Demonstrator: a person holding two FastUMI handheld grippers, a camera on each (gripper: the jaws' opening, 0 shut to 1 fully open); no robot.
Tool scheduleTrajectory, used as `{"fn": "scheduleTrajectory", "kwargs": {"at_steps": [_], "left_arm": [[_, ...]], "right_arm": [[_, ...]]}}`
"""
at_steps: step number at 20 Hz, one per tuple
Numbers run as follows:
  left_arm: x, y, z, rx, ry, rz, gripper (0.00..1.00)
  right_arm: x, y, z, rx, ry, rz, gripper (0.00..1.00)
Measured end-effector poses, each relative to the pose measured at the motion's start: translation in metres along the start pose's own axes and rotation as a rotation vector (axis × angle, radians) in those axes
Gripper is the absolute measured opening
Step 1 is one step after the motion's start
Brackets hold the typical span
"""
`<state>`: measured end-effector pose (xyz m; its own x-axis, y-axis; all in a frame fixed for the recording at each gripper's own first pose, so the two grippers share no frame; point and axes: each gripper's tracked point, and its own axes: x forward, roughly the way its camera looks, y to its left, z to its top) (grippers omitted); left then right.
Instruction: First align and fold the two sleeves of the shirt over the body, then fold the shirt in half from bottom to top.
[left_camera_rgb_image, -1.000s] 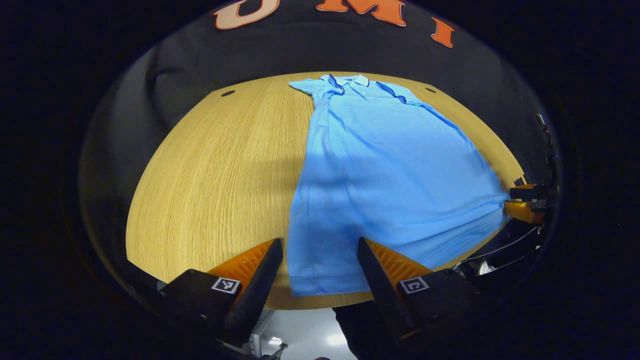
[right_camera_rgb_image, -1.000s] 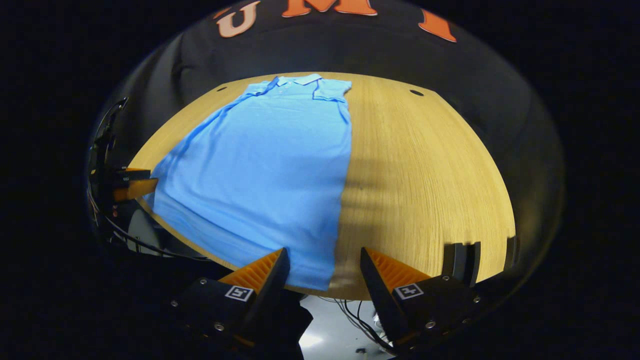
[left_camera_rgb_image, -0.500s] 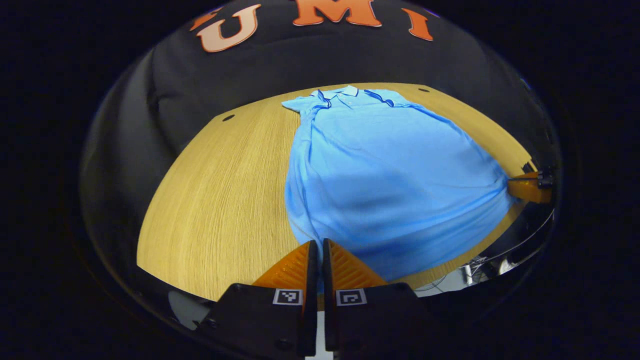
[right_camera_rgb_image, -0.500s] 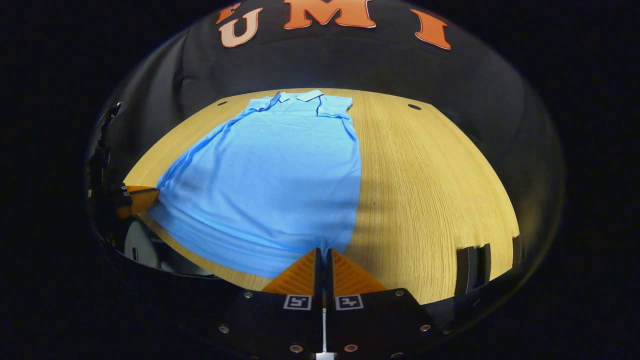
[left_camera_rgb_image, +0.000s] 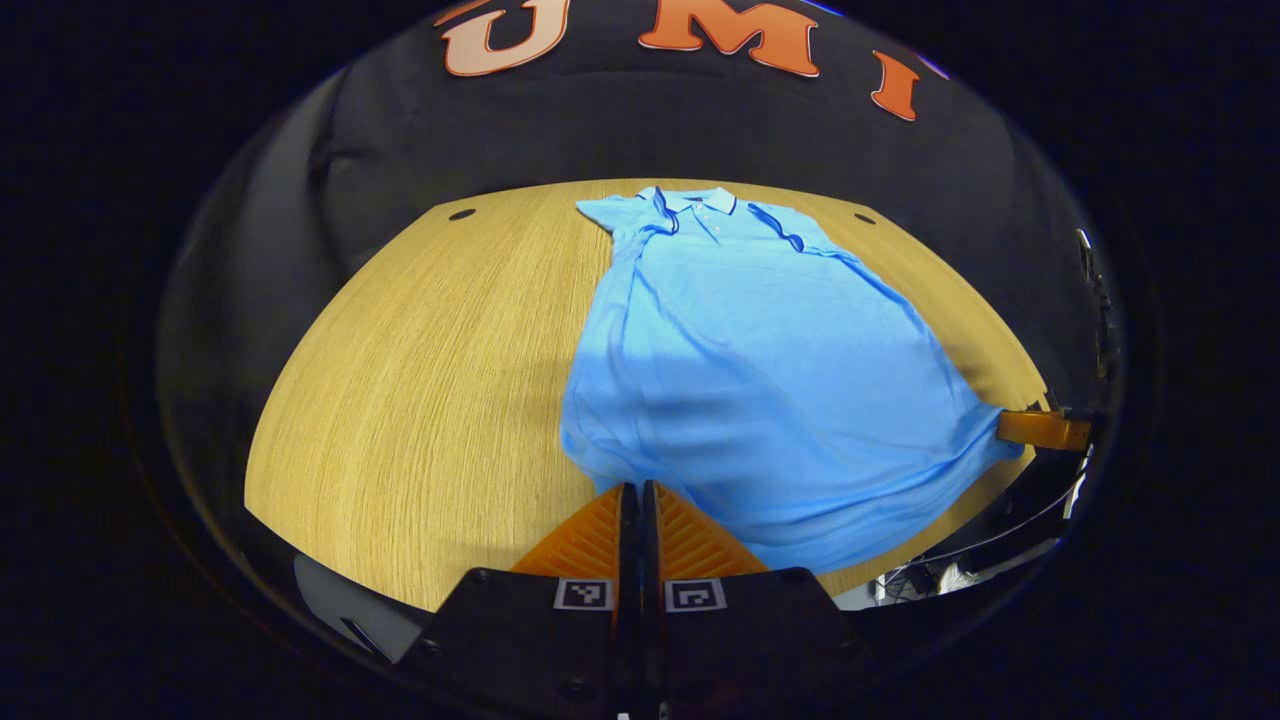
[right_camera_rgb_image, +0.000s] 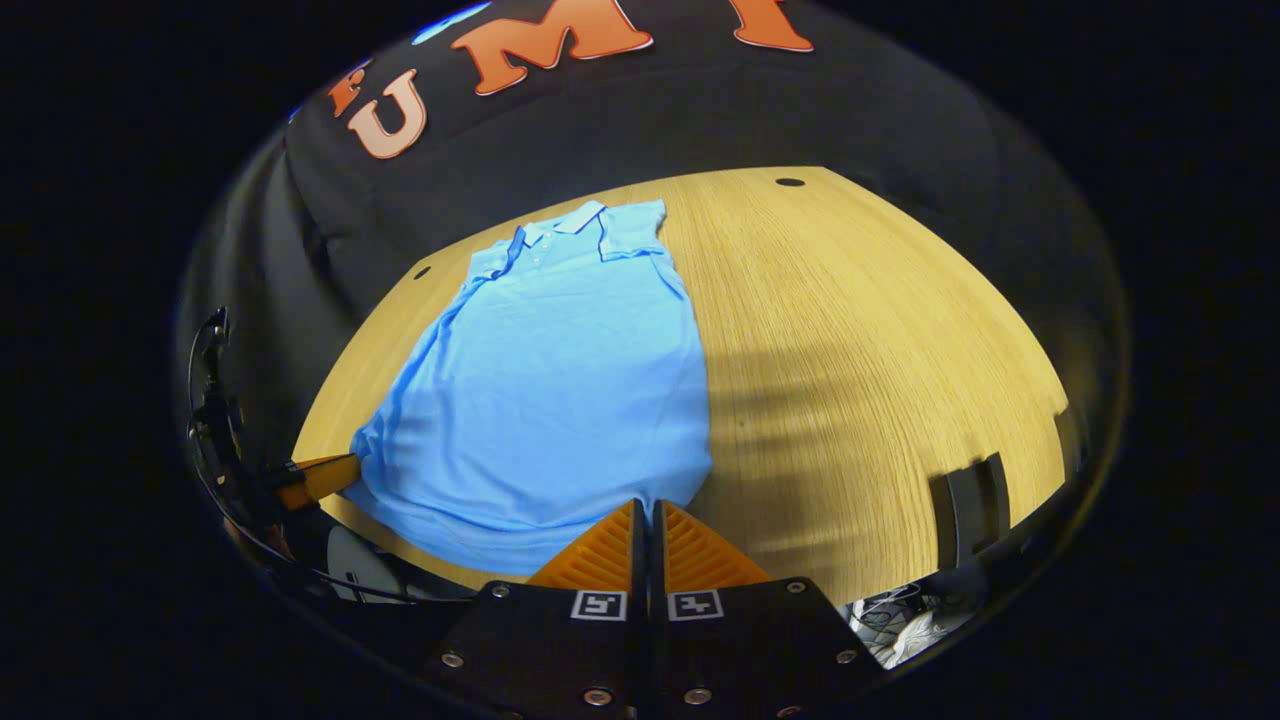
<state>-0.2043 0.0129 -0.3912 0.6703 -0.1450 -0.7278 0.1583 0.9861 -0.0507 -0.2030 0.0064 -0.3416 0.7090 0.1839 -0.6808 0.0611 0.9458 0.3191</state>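
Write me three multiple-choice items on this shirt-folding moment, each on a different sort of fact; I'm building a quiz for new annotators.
1. Where does the collar of the shirt lie?
A. at the table's far edge
B. at the near edge
C. hanging off the side

2. What colour is the shirt?
A. white
B. light blue
C. red

3. How do the two grippers stand?
A. both open above the table
B. one open, one shut
C. both shut on the shirt's bottom hem

Answers: 1 A, the collar lies toward the booth wall on the wooden table. 2 B, light blue in both views. 3 C, the left gripper and right gripper each pinch a hem corner.
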Motion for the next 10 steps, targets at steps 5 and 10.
{"fn": "scheduleTrajectory", "kwargs": {"at_steps": [5, 10], "left_arm": [[-0.011, -0.007, 0.055, -0.019, -0.104, -0.009, 0.06], [-0.020, -0.003, 0.113, -0.045, -0.205, 0.000, 0.05]], "right_arm": [[-0.003, 0.008, 0.043, 0.026, -0.089, 0.036, 0.01], [-0.006, 0.005, 0.091, 0.019, -0.181, 0.055, 0.01]]}}
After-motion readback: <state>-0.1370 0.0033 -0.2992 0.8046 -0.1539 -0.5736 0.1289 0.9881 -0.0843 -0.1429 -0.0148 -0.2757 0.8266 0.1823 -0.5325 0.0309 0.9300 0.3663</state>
